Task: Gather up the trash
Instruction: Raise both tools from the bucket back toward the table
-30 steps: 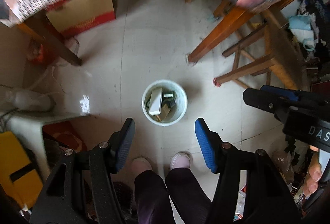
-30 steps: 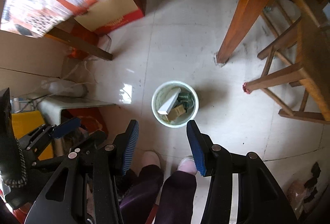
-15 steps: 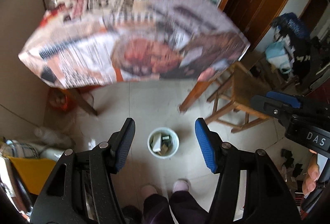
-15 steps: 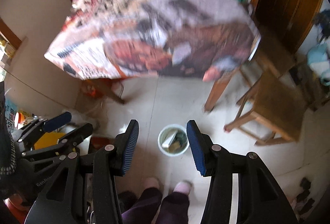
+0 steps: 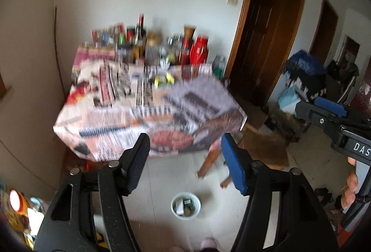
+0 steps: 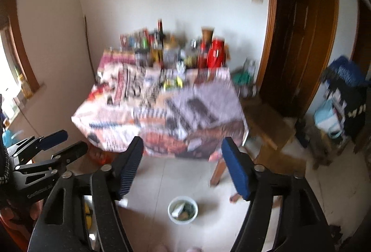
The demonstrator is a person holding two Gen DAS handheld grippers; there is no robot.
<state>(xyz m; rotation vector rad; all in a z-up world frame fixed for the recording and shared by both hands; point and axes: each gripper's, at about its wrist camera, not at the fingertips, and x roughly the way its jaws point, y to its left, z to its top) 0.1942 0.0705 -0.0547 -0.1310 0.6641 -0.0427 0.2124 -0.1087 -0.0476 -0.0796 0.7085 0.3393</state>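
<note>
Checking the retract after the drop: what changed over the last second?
Both cameras swung up from the floor: the white bucket shrank, and the paper-covered table came into view. Left gripper and right gripper are opening, nothing between them. Bucket and its trash stayed put.

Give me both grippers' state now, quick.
Left gripper: open and opening, nothing between the jaws.
Right gripper: open and opening, nothing between the jaws.

The left tongs [image 5: 184,160] are opening with nothing between them, above a white bucket [image 5: 185,205] of trash on the floor, near the paper-covered surface [image 5: 148,110].
</note>
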